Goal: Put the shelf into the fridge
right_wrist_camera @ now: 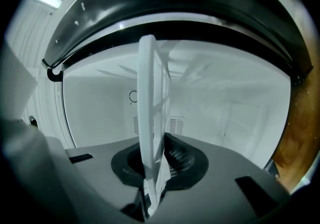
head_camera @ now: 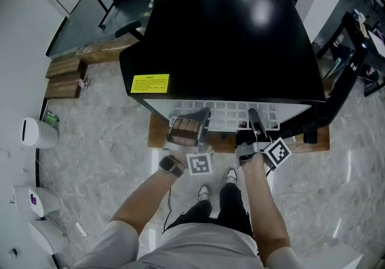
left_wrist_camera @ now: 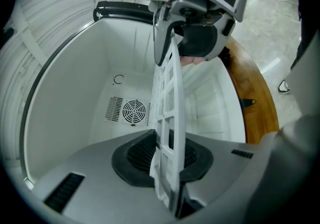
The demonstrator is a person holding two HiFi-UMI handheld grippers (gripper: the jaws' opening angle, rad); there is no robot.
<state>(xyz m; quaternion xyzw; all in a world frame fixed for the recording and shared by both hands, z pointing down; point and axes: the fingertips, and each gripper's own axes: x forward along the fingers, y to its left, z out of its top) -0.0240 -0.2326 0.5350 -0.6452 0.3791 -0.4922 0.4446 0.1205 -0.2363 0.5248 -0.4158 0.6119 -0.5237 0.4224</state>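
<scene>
Left gripper [left_wrist_camera: 167, 163] clamps the near edge of the white shelf [left_wrist_camera: 167, 107], which runs edge-on toward 12 o'clock into the fridge [left_wrist_camera: 85, 102]. The right gripper [left_wrist_camera: 164, 42] pinches it there. Right gripper view: jaws closed on the shelf, which rises toward 12 o'clock. Head view: the shelf lies at 12 o'clock of both grippers.

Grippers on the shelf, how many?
2. The left gripper clamps the white shelf at its near edge on the left; the right gripper clamps the same edge further right.
</scene>
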